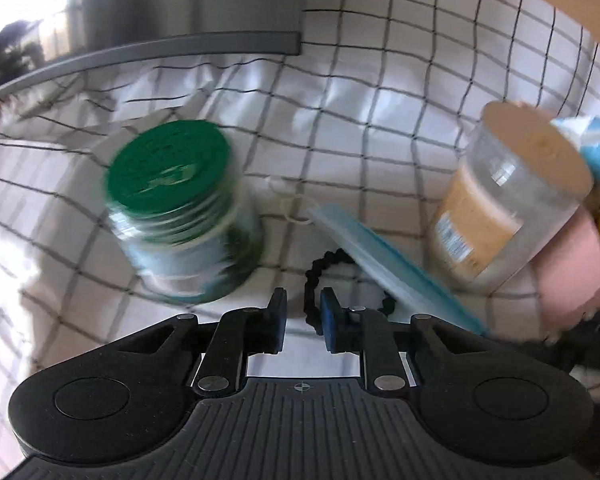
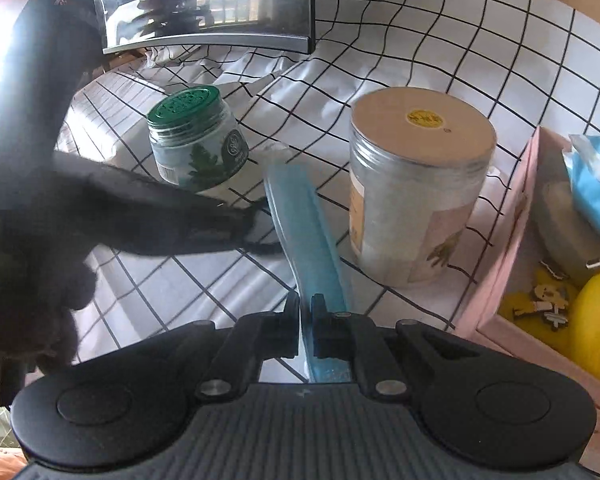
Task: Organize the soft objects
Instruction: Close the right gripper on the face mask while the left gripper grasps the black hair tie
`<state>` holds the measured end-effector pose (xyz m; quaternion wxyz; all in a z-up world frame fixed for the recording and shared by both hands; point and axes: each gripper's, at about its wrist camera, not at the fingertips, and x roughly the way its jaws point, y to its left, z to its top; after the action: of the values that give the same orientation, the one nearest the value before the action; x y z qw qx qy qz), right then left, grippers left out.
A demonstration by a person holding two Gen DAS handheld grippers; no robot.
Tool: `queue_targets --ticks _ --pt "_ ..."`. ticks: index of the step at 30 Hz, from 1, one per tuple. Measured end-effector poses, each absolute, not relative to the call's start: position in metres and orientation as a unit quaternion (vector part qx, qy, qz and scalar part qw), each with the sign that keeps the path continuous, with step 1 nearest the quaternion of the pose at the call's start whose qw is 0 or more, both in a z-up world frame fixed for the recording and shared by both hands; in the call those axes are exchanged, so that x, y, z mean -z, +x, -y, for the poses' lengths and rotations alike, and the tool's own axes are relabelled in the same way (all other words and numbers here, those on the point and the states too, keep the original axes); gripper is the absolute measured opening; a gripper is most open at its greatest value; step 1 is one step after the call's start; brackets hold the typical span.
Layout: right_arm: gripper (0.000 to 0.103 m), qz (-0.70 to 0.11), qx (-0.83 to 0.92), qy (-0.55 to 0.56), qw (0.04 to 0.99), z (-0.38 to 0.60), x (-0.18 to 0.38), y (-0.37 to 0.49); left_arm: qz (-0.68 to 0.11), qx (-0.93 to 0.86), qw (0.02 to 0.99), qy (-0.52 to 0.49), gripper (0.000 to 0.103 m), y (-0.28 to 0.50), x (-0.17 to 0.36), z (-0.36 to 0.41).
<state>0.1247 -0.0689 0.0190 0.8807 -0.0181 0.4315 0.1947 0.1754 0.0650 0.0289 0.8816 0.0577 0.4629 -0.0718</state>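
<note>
On a white cloth (image 2: 412, 32) printed with a thin black grid, two jars stand apart. One is a small glass jar (image 2: 198, 148) with a ribbed green lid and a label showing a green leaf; its writing is too small to read. The other is a tall cloudy plastic jar (image 2: 414, 196) with a flat tan lid bearing a round yellow sticker, unreadable.

Between them a folded blue face mask (image 2: 306, 236) rises edge-on, thin and soft, with a white ear loop at its far end. The right gripper (image 2: 306, 312) pinches its near end, fingers almost together. The left gripper (image 1: 303, 308) has narrow jaws with nothing pressed between them, just above a black beaded hair tie (image 1: 320, 268) lying on the cloth.

At the right stands a pink cardboard box (image 2: 512, 220) with a yellow round object (image 2: 596, 320) and a blue-white packet (image 2: 596, 176).
</note>
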Motion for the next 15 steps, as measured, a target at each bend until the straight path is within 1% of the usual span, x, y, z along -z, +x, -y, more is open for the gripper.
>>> queue_targets --ticks 2,5,9,13,15 --pt "0.006 -0.425 -0.199 -0.014 0.883 0.066 -0.021 0.125 -0.464 0.060 0.881 0.068 0.022 0.172 -0.030 -0.076" --pt "0.006 -0.418 -0.200 -0.008 0.886 0.063 -0.022 0.127 -0.472 0.066 0.878 0.053 0.022 0.169 -0.031 -0.091" --pt "0.006 -0.420 -0.192 -0.017 0.887 0.061 -0.019 0.130 -0.477 0.079 0.874 0.058 0.021 0.172 -0.031 -0.094" --pt "0.008 -0.417 -0.188 -0.033 0.889 0.059 -0.019 0.130 -0.472 0.073 0.877 0.055 0.020 0.169 -0.031 -0.093" --pt "0.012 -0.413 -0.191 -0.046 0.889 0.057 -0.021 0.129 -0.467 0.072 0.879 0.060 0.019 0.167 -0.030 -0.090"
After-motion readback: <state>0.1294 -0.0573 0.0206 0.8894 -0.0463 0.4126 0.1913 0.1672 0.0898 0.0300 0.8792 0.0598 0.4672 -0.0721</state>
